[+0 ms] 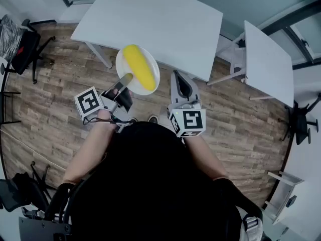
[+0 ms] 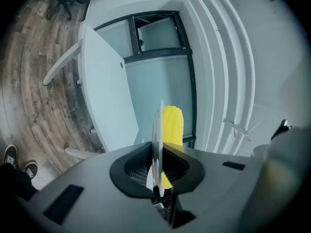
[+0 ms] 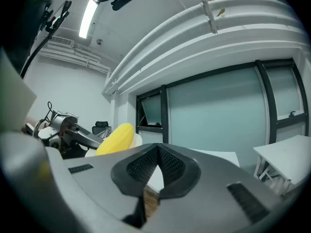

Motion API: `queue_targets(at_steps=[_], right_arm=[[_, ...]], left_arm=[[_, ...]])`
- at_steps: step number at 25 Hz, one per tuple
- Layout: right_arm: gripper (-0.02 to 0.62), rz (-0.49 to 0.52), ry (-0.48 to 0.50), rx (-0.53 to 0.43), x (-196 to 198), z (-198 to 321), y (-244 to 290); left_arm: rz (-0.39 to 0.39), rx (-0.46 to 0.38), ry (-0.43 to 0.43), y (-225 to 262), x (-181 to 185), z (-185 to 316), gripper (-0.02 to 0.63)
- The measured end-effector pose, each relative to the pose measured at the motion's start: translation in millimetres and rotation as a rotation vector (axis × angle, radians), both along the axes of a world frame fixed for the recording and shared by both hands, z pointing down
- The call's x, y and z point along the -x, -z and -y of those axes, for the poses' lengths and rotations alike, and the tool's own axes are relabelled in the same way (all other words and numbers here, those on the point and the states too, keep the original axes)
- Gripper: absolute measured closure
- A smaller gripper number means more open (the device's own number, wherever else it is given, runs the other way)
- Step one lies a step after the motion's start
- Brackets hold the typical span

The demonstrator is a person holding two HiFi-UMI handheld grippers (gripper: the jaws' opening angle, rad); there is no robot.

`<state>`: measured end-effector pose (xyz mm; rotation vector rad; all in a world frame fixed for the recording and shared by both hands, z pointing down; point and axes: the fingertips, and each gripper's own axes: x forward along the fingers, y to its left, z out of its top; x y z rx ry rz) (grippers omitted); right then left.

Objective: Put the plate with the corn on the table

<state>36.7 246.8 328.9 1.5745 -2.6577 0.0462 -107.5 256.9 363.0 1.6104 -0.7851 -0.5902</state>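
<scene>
Just plate (image 1: 124, 59) with corn (image 1: 139, 67), left tongs (image 1: 125, 79)

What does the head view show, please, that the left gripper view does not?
Only the head view shows the plate's whole round face from above, at the table's near edge, and the person's arms. Only the left gripper view shows the plate edge-on, with the left gripper's jaws clamped on its rim. Both show the corn lying on the plate.

Corn (image 1: 139, 67) on plate (image 1: 151, 86), plate rim in left gripper (image 1: 125, 79), before table (image 1: 165, 24) edge, right gripper (image 1: 181, 82) at plate's right, second table (image 1: 268, 64) far right.
</scene>
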Motion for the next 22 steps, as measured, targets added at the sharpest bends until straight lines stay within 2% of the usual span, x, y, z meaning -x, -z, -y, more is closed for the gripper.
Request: queue_targets(at_steps=[12,17,22], right_arm=[[0.592,0.041,0.017,-0.001,-27.9,22.2,1.3],[0.592,0.025,0.015,0.023,-30.8,43.4,-7.1],[0.592,0.01,0.009,0.031,-23.1,83.5,-15.9]], left_arm=[[0.014,0.001,0.041,-7.3,-20.4,20.7,0.571],[0.0,0.011,0.058,-11.5,-21.2,52.9,0.572],[-0.006,0.001,0.03,-21.1,-19.6,105.4,0.572]])
